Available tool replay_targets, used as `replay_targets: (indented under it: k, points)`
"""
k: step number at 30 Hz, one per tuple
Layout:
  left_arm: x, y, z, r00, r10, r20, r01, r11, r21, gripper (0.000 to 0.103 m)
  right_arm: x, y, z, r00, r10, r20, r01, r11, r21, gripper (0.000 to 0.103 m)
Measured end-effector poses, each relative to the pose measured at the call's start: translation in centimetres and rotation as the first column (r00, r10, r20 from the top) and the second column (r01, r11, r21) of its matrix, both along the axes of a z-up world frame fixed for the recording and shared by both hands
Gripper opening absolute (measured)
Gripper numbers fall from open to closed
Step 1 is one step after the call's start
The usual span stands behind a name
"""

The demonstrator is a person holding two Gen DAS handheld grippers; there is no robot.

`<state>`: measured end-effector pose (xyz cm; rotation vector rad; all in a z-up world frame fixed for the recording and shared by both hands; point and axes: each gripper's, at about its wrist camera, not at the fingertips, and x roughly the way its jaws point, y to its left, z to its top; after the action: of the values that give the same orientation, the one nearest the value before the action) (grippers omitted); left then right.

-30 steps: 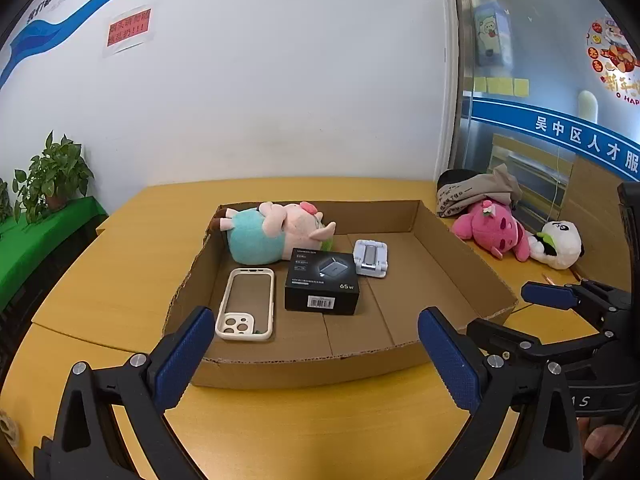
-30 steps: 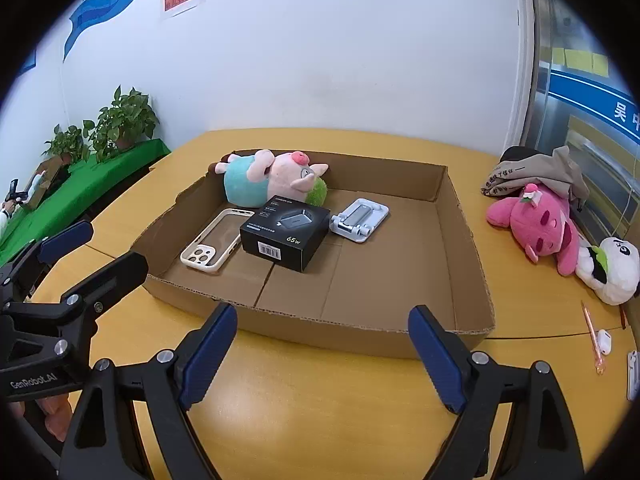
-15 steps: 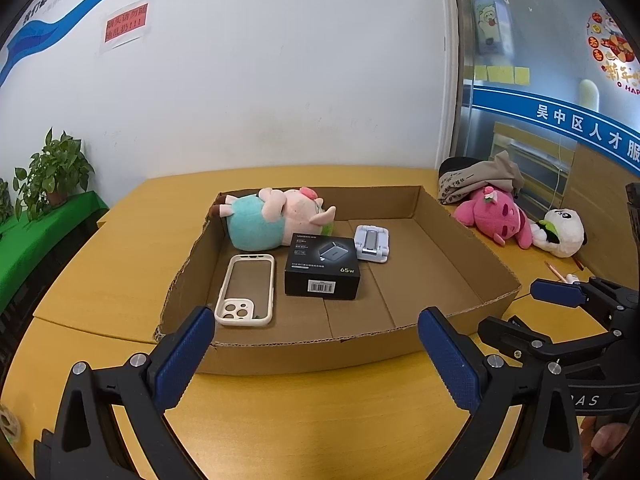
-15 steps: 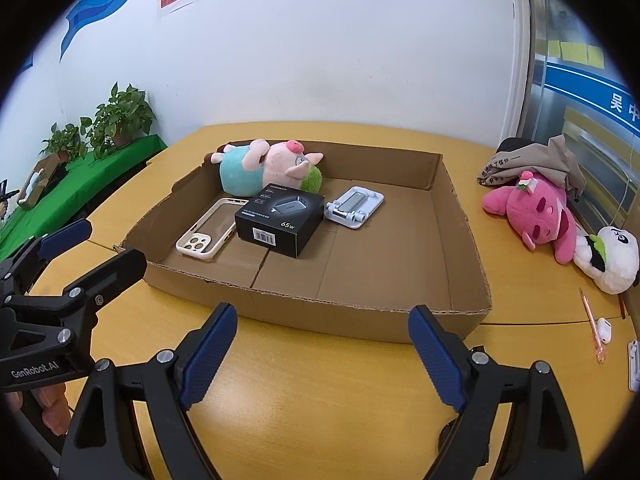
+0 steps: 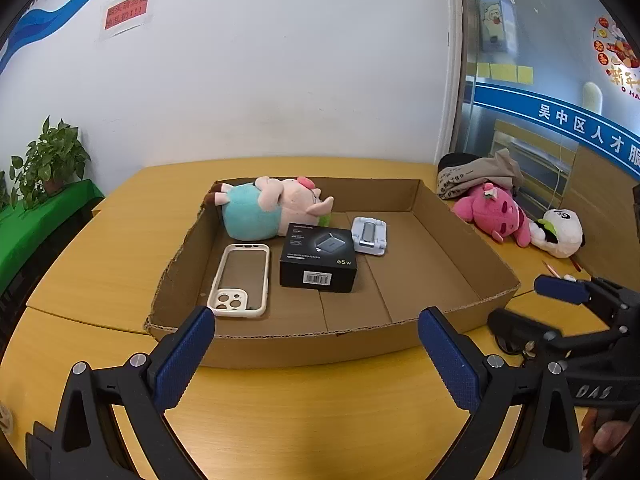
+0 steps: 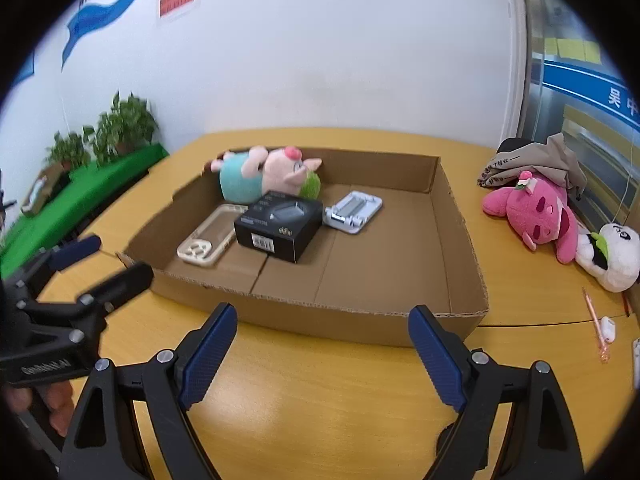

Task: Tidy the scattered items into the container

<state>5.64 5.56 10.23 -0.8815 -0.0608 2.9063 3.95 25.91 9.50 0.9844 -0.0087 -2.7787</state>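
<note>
1. The left tool [image 5: 316, 354] and the right tool [image 6: 322, 350] are both held with their jaws wide apart and nothing between them, hovering over the yellow surface [image 6: 320, 400] just in front of the cardboard box [image 5: 304, 346].
2. Compared with a second ago, the box is seen slightly farther off and lower in both views; a small pull-back and upward tilt of the tools is suggested, while nothing in the box has shifted.
3. Inside the box are found a plush pig in a teal shirt [image 5: 264, 210], a cream phone case [image 5: 240, 280], a black charger box [image 5: 318, 258] and a white folding stand [image 5: 370, 234].
4. Outside it, well to the right on the surface, a pink plush [image 6: 536, 216] and a panda plush [image 6: 612, 256] are lying in contact with each other, beside a bundle of grey cloth [image 6: 532, 160]; a pink pen [image 6: 596, 324] is lying nearer the front.
5. The task is judged partly done: since neither tool is loaded, a reach to the right for the plush toys is probably called for next.
</note>
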Motion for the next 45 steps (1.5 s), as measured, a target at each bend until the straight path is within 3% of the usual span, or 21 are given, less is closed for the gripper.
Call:
replay_targets:
  k: [4, 11, 16, 22, 27, 29, 32, 37, 43, 45]
  points:
    - [-0.4, 0.6, -1.1, 0.996, -0.063, 0.063, 0.060, 0.997, 0.047, 0.103, 0.6, 4.4, 0.2, 0.999, -0.046, -0.008, 0.046, 0.998, -0.043, 0.088]
    - [-1.1, 2.9, -3.9, 0.971, -0.172, 0.168, 0.148, 0.978, 0.148, 0.103, 0.6, 12.2, -6.0, 0.969, -0.092, 0.228, 0.100, 0.995, -0.026, 0.088]
    - [-1.5, 5.5, -5.6, 0.945, -0.241, 0.222, 0.202, 0.962, 0.186, 0.102, 0.3, 11.8, -11.4, 0.927, -0.065, 0.370, 0.065, 0.998, 0.012, 0.088]
    - [-1.9, 6.9, -6.6, 0.924, -0.284, 0.255, 0.229, 0.947, 0.227, 0.102, 0.7, 10.5, -12.2, 0.940, -0.075, 0.332, 0.054, 0.996, 0.073, 0.087]
    - [-3.0, 8.1, -7.5, 0.897, -0.338, 0.284, 0.255, 0.922, 0.292, 0.099, 1.5, 10.0, -12.0, 0.948, -0.082, 0.306, 0.054, 0.994, 0.100, 0.057]
    - [-3.5, 8.9, -7.9, 0.884, -0.357, 0.301, 0.265, 0.914, 0.306, 0.098, 1.8, 9.7, -11.9, 0.950, -0.069, 0.304, 0.043, 0.995, 0.091, 0.057]
    - [-4.7, 10.9, -8.9, 0.851, -0.399, 0.341, 0.291, 0.900, 0.326, 0.097, 2.7, 8.8, -11.8, 0.954, -0.037, 0.297, 0.017, 0.997, 0.072, 0.056]
    - [-6.5, 14.5, -11.4, 0.773, -0.453, 0.445, 0.304, 0.879, 0.368, 0.091, 4.2, 6.6, -11.8, 0.957, 0.019, 0.289, -0.027, 0.999, 0.023, 0.056]
    - [-6.4, 15.9, -11.4, 0.775, -0.447, 0.447, 0.302, 0.883, 0.360, 0.087, 5.3, 3.6, -11.6, 0.954, 0.101, 0.282, -0.101, 0.995, -0.014, 0.056]
    - [-6.3, 15.8, -11.4, 0.785, -0.426, 0.449, 0.296, 0.896, 0.332, 0.075, 5.4, 2.8, -11.6, 0.956, 0.105, 0.273, -0.108, 0.994, -0.007, 0.056]
